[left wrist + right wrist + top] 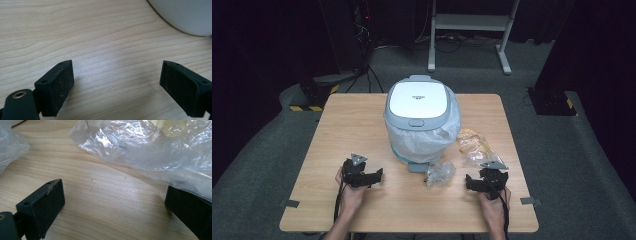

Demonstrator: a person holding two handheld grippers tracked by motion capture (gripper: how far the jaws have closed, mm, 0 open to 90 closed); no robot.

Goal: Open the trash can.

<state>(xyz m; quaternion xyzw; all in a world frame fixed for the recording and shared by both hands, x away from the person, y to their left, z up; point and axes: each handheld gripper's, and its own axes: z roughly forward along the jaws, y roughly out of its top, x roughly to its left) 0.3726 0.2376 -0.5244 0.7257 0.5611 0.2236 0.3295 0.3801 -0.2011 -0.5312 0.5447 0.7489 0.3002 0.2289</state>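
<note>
Plastic bag with yellow contents (476,146): clear, crinkled, lying flat on the wooden table (357,125) at its right side, just far of the right gripper (475,182). In the right gripper view the bag (155,147) spreads across the far half of the frame, its edge draped over the right-hand jaw; faint blue marks on the film are too small to read.

Right gripper: held low over the table near the right front edge, jaws spread wide, nothing between them but bare wood.

Crumpled clear wrapper (440,173): small, on the table between the two grippers, just near of the bin's pedal.

Left gripper (373,177): held at the near left of the table, jaws likewise spread wide over bare wood (112,50), grasping nothing.

Pedal bin (418,107): grey body, white lid, lined with a clear bag that hangs over its sides; stands mid-table, far of both grippers. A short line of grey lettering on the lid is illegible.

Hands (349,195): one on each gripper, entering from the near edge.
</note>
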